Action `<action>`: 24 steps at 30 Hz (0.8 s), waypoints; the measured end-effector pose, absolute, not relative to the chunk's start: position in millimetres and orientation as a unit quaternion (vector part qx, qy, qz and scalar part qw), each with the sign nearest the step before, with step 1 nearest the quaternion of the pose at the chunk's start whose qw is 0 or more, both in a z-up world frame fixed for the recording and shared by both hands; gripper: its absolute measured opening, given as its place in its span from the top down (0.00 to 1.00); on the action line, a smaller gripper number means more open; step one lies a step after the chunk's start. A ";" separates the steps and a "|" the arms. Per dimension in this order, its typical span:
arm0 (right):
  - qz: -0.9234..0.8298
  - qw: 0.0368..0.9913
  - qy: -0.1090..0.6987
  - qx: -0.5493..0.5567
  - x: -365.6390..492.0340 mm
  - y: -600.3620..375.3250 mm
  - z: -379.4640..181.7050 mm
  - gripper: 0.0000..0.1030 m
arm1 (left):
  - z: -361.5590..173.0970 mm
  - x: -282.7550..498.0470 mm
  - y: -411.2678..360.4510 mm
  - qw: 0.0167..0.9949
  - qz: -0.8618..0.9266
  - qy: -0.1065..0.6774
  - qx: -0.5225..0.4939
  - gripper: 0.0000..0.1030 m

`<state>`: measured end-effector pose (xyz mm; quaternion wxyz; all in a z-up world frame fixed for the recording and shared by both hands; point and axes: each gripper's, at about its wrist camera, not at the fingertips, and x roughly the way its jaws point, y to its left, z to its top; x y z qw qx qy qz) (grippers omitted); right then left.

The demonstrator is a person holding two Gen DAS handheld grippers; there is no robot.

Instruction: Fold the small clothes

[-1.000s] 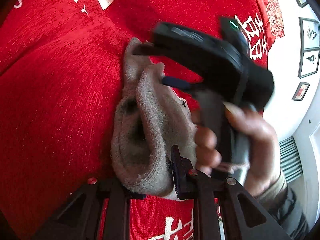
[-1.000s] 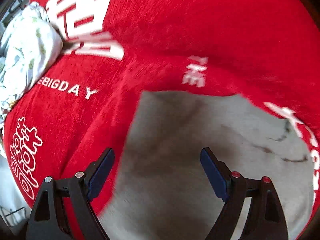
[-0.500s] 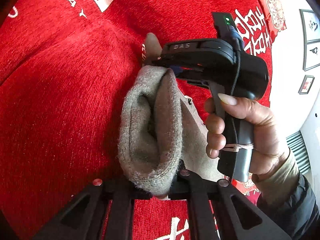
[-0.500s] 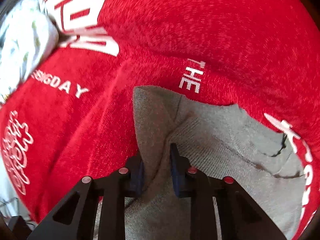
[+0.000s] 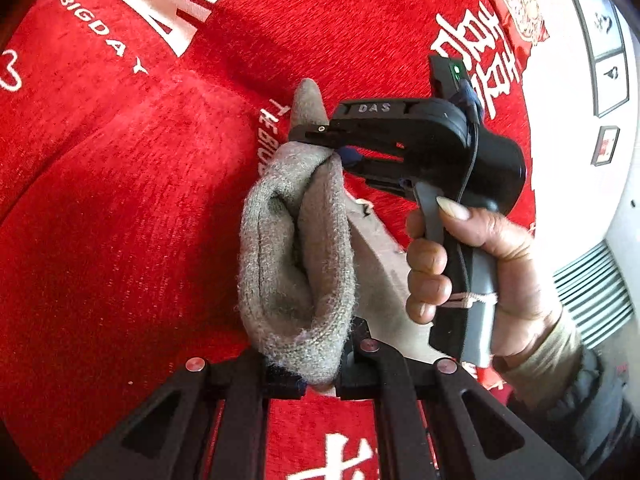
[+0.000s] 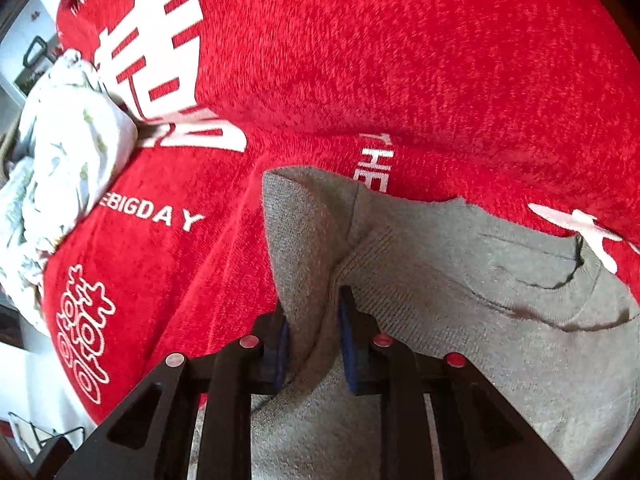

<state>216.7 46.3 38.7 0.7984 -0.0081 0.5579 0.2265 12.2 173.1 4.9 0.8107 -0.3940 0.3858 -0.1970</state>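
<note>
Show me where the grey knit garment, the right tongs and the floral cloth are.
grey knit garment [image 6: 460, 280]: right wrist view, on its flat ribbed body.
right tongs [image 5: 334, 148]: left wrist view, at the tips pinching the garment's edge.
floral cloth [image 6: 68, 152]: right wrist view, middle of the crumpled bundle.

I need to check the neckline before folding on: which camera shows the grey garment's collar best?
The right wrist view: the grey garment spreads across the red blanket, with its collar in plain sight. The left wrist view shows only a bunched fold, no collar.
</note>
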 end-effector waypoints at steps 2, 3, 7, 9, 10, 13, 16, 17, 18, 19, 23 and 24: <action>0.230 0.800 0.554 -0.002 215.0 40.7 43.9 0.77 | 7.5 12.3 172.9 0.810 -0.197 0.387 -0.396 0.91; 0.232 0.801 0.552 0.001 214.1 38.1 46.2 0.77 | 8.1 12.7 172.4 0.809 -0.195 0.388 -0.395 0.91; 0.240 0.803 0.545 0.010 209.3 25.4 56.1 0.77 | 14.8 15.4 166.1 0.805 -0.194 0.398 -0.395 0.92; 0.244 0.804 0.543 0.015 207.2 18.6 60.1 0.77 | 17.6 17.5 166.0 0.803 -0.194 0.400 -0.396 0.92; 0.245 0.804 0.541 0.019 206.3 13.8 62.6 0.77 | 21.0 17.8 164.3 0.805 -0.191 0.400 -0.393 0.92; 0.246 0.805 0.538 0.034 205.1 -0.1 68.8 0.77 | 29.0 19.9 156.1 0.818 -0.178 0.404 -0.370 0.92; 0.249 0.806 0.535 0.045 203.7 -12.4 74.4 0.77 | 41.4 18.0 144.4 0.836 -0.161 0.410 -0.328 0.92; 0.250 0.807 0.533 0.050 203.3 -16.5 76.5 0.77 | 45.5 18.0 140.1 0.840 -0.157 0.412 -0.316 0.92; 0.250 0.807 0.532 0.054 203.2 -19.2 78.3 0.77 | 49.4 17.3 136.5 0.844 -0.154 0.413 -0.305 0.92; 0.252 0.807 0.530 0.060 203.1 -22.5 80.8 0.77 | 54.6 17.4 131.5 0.849 -0.151 0.414 -0.293 0.92; 0.260 0.808 0.524 0.077 203.5 -33.3 91.9 0.77 | 67.5 16.0 121.3 0.855 -0.147 0.417 -0.272 0.92; 0.261 0.808 0.522 0.082 204.0 -36.0 95.1 0.77 | 70.0 15.0 118.4 0.857 -0.145 0.418 -0.265 0.92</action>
